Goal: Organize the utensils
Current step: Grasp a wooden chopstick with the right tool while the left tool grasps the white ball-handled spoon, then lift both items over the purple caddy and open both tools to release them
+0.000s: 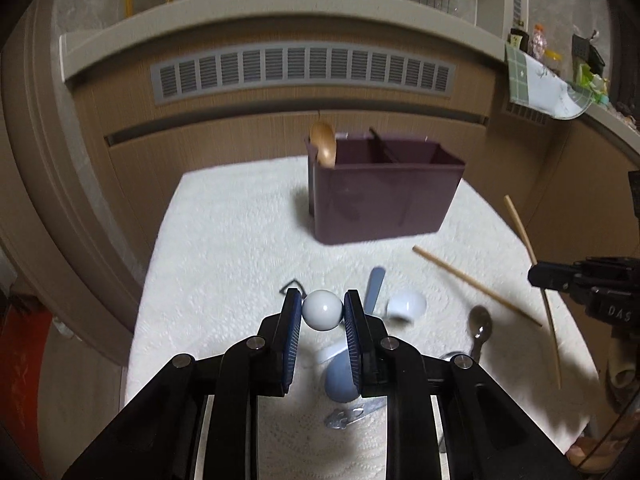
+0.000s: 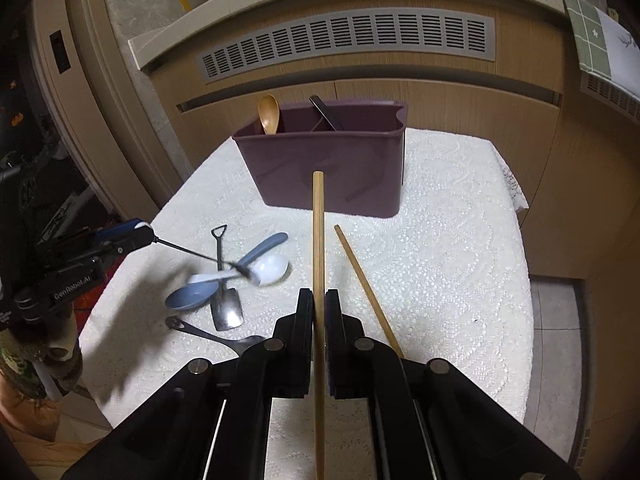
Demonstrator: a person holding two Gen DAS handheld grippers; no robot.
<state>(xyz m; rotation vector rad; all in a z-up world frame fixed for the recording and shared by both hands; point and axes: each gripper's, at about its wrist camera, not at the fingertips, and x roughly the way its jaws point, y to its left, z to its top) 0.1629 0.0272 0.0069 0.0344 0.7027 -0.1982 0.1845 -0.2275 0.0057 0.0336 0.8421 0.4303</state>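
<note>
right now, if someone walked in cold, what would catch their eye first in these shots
Probably the two loaded grippers: the left gripper clamps a black rod tipped with a white ball, and the right gripper pinches a wooden chopstick that points at the holder. Behind them the maroon holder stands at the far side of the white cloth, a wooden spoon upright in its left compartment.

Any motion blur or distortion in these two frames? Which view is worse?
Left wrist view: the whole scene is smeared, with the purple caddy and wooden spoon soft; only the left gripper is sharp. Right wrist view: mostly crisp, with blur only around the white spoon. Both views: the fisheye bows the vent grille.
</note>
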